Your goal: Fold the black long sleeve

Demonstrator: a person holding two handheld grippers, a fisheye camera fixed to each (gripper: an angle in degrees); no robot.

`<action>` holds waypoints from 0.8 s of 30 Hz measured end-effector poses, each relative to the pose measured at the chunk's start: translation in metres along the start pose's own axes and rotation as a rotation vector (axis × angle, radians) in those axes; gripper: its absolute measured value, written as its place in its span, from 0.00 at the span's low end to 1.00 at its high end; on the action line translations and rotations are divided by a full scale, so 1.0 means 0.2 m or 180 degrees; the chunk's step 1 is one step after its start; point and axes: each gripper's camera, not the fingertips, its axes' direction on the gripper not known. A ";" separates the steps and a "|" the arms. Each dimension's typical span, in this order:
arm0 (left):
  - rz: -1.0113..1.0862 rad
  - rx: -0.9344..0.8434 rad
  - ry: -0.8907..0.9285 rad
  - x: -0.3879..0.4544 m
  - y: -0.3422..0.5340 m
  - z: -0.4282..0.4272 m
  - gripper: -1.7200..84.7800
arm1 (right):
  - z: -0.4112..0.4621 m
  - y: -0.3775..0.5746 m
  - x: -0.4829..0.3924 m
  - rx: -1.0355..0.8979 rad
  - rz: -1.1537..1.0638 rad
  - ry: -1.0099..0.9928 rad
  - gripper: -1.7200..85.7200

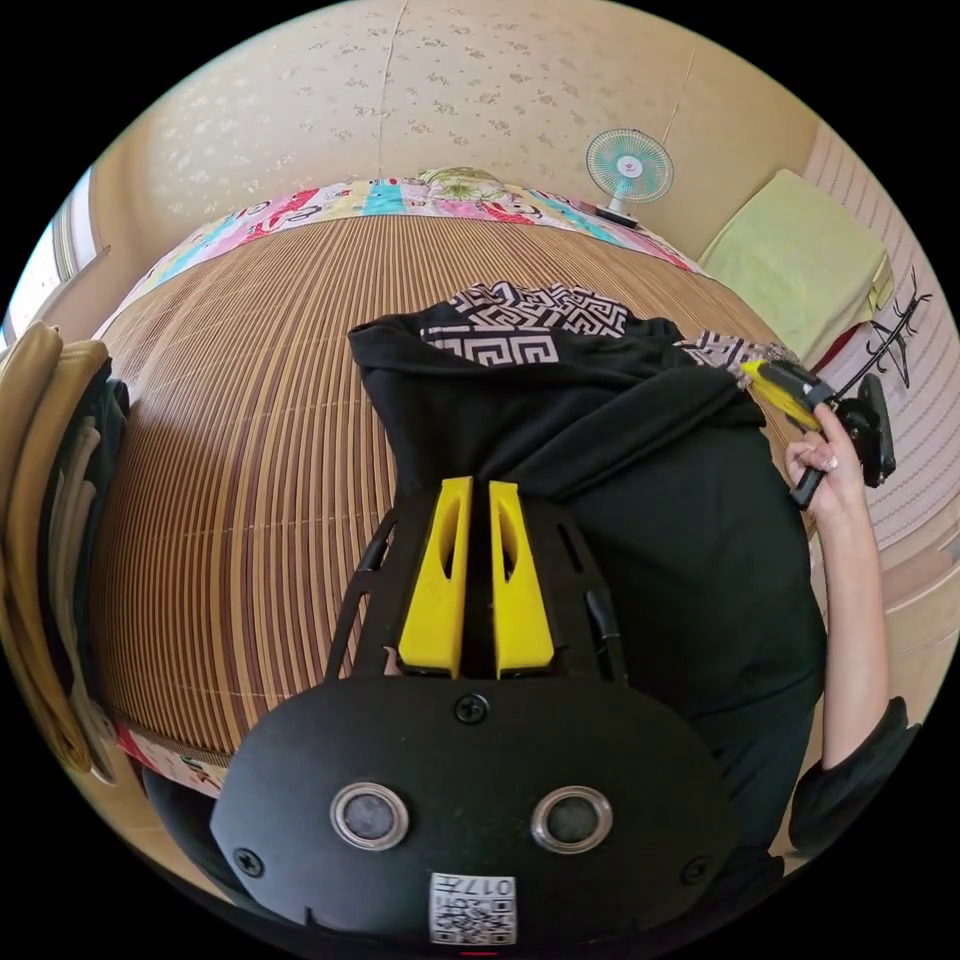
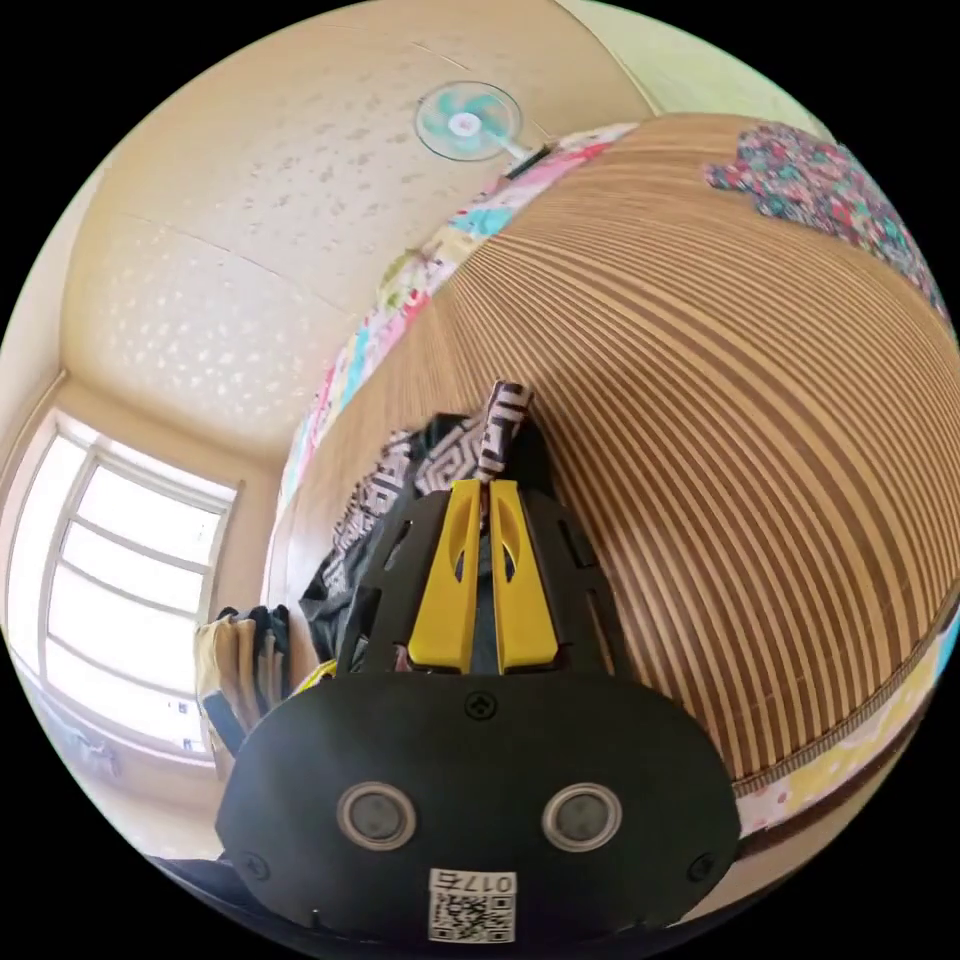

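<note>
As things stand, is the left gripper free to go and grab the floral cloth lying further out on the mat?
Probably not yet. The left gripper looks shut on the black long sleeve, so it would have to let go first. The floral cloth lies apart on the striped mat, with nothing on the mat between.

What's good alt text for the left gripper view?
The left gripper, yellow jaws closed, pinches a black long sleeve with patterned trim on a striped bamboo mat. A hand holds the right gripper at the garment's far edge.
</note>
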 end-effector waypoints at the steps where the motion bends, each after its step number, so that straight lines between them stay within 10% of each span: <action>1: -0.0002 0.0003 0.0005 -0.01 0.00 -0.01 0.07 | -0.02 0.06 0.07 0.0067 -0.0035 -0.0299 0.04; 13: 0.0181 0.0433 0.0088 -0.13 -0.21 -0.32 0.12 | -0.15 0.14 -0.23 0.0528 -0.0509 0.0441 0.08; 19: 0.0926 -0.0568 -0.0050 -0.12 -0.51 0.01 0.08 | -0.05 0.16 -0.04 0.0645 -0.0010 -0.0033 0.05; 24: 0.0464 0.0160 0.0438 -0.31 -0.59 -0.26 0.05 | -0.10 0.22 -0.04 0.1113 0.0192 -0.0070 0.03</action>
